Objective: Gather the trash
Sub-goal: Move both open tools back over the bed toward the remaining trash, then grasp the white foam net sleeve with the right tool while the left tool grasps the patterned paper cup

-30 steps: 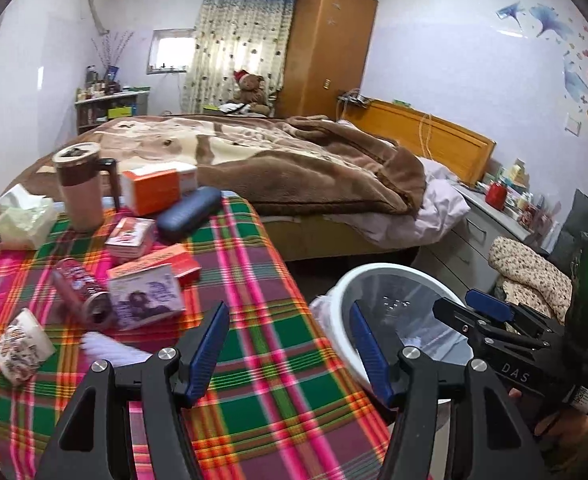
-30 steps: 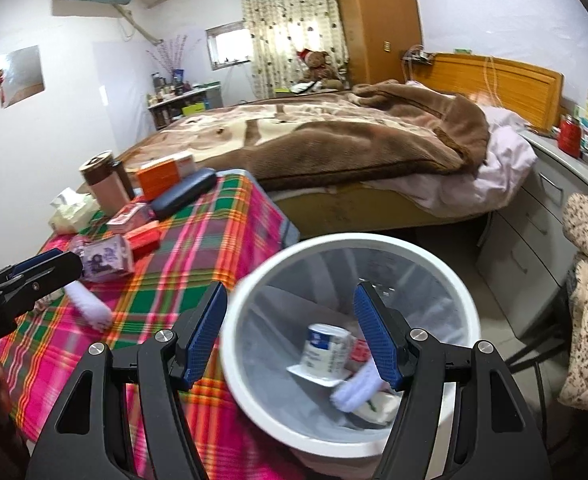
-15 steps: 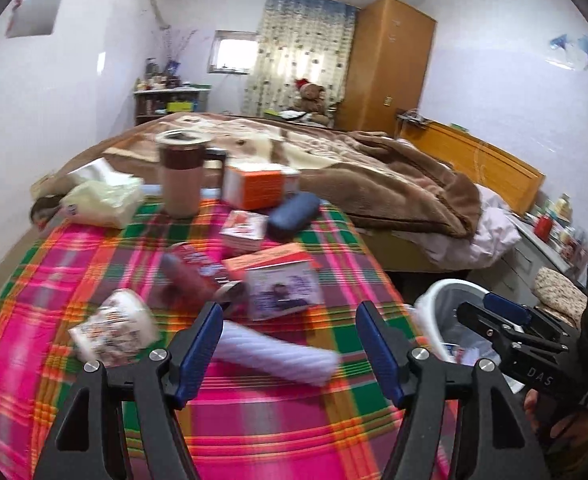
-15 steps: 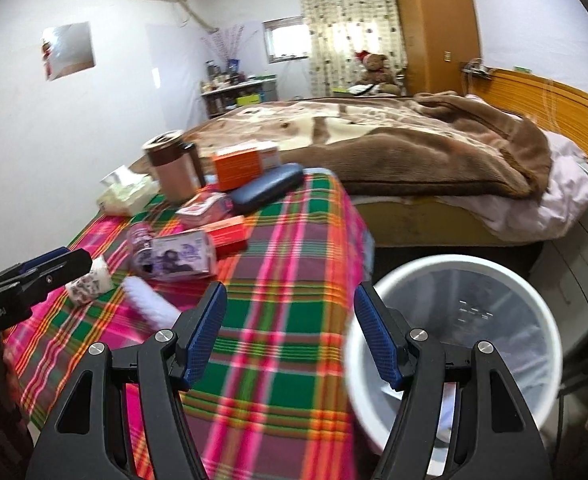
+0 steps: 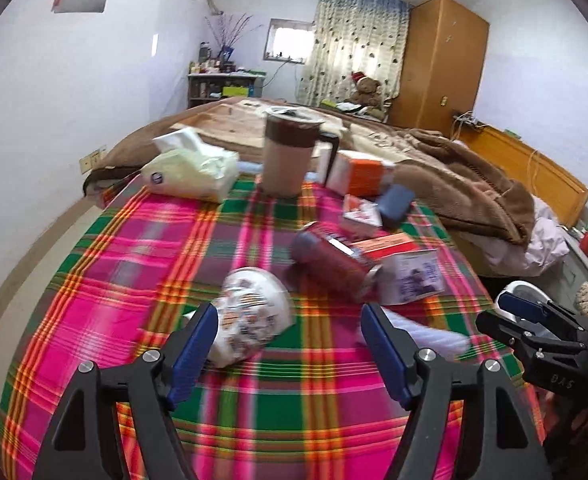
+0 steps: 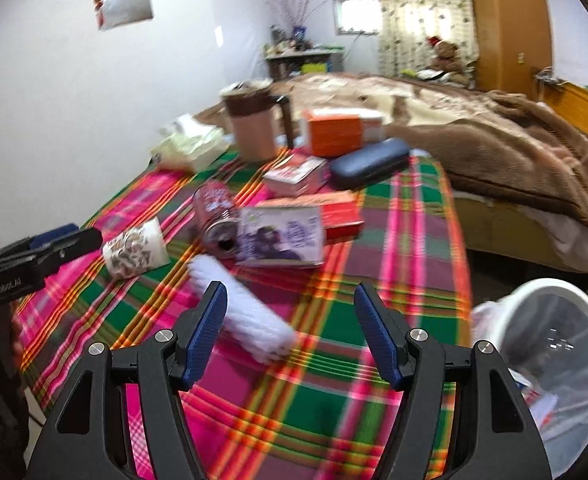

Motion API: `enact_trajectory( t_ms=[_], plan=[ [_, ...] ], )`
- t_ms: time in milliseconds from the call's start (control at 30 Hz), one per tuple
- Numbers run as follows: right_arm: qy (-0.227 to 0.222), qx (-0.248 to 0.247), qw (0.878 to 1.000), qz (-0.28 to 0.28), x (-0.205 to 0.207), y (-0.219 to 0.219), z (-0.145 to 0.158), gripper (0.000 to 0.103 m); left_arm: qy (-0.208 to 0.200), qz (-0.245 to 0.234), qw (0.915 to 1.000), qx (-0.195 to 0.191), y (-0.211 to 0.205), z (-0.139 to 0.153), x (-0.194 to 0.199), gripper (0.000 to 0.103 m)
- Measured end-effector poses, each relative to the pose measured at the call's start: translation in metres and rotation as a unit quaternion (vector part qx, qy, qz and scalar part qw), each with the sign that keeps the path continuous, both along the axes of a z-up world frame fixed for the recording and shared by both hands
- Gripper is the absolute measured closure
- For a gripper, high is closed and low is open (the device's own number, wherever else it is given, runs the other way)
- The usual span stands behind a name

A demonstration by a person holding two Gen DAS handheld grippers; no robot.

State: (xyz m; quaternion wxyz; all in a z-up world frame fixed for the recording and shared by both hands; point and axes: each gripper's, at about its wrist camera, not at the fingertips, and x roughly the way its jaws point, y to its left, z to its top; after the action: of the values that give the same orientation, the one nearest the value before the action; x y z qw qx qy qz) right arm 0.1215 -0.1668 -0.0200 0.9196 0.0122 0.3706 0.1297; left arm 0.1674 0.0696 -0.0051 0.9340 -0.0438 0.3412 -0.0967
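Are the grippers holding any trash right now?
No. The left gripper and the right gripper are both open and hold nothing; the paper cup lies on the table.

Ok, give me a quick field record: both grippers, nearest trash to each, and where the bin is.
left gripper: open, empty, over the table
nearest to left: paper cup, on its side, by the left finger
right gripper: open, empty
nearest to right: white roll, lying between the fingers' line of sight
also on table: red can, on its side, beside a purple box
bin: on the floor right of the table, some trash inside
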Motion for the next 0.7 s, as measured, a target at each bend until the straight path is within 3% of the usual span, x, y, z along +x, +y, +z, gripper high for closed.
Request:
enact_trajectory(
  t_ms=[333, 700],
  plan=[
    [0.042, -0.045, 0.997, 0.045, 0.025, 0.039, -0.027, 0.036, 0.052, 0.011, 0.9985, 0.013, 0.036, -0.033, 0.04, 0.024],
    [0.064, -0.062, 0.994, 0.058, 0.04, 0.05, -0.04, 0.036, 0.088, -0.058, 0.9934, 0.047, 0.023, -0.056, 0.075, 0.022]
  ],
)
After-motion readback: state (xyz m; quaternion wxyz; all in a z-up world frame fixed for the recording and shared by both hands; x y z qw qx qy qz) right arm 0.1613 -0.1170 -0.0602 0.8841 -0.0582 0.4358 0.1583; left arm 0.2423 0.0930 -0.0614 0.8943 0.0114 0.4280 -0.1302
